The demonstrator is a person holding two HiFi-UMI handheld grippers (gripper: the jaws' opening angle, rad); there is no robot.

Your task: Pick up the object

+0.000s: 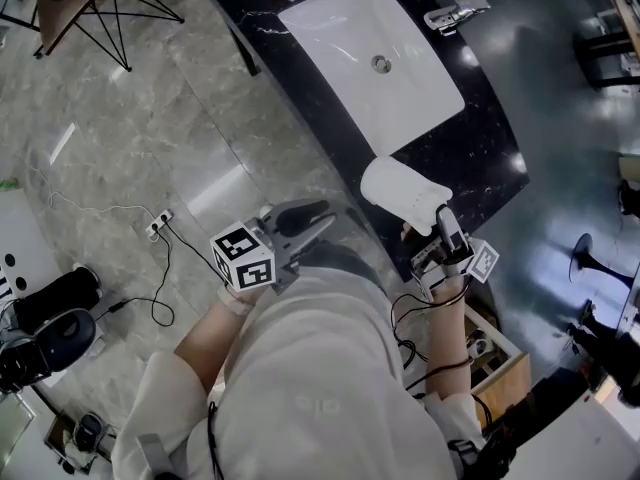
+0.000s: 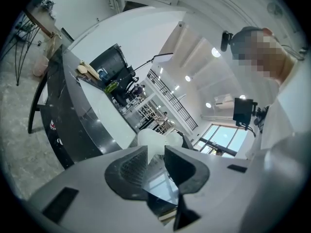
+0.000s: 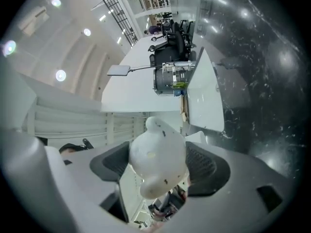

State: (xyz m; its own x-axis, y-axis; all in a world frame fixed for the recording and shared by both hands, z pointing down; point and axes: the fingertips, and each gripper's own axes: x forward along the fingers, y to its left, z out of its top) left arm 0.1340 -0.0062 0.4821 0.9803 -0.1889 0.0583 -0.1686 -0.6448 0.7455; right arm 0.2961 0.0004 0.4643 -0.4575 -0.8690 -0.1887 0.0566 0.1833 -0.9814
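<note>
My right gripper (image 3: 159,165) clamps the white lumpy object (image 3: 155,152) across its middle, and I judge it light and slippery; my left gripper (image 2: 156,158) is slightly parted, empty.

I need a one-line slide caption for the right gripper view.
Right gripper clamps a speckled white object near the black counter.

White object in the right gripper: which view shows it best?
Right gripper view: the white object sits close-up between the jaws, specks visible. Head view shows it smaller. Left gripper view: a white patch, possibly it.
</note>
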